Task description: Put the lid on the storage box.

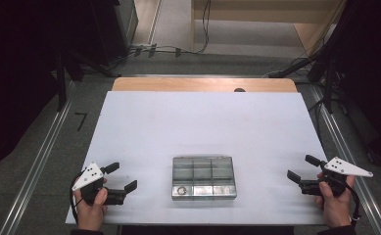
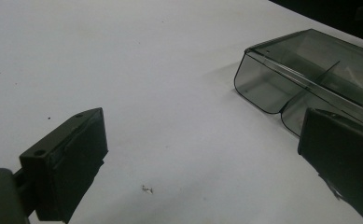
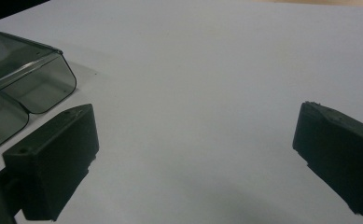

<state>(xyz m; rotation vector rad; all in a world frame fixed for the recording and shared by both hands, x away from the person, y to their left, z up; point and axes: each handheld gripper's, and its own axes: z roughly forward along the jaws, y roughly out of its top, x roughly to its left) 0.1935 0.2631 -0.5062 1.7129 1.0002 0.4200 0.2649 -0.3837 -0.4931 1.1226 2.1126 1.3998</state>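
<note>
Currently both sets of jaws are spread wide, nothing between them. Left gripper (image 1: 121, 177) sits at the near left of the white table (image 1: 202, 122), right gripper (image 1: 299, 168) at the near right, each pointing inward. Clear compartment box (image 1: 204, 177) lies between them, near the front edge, lid closed, well apart from both. Small ring (image 1: 181, 191) in its front-left compartment.
</note>
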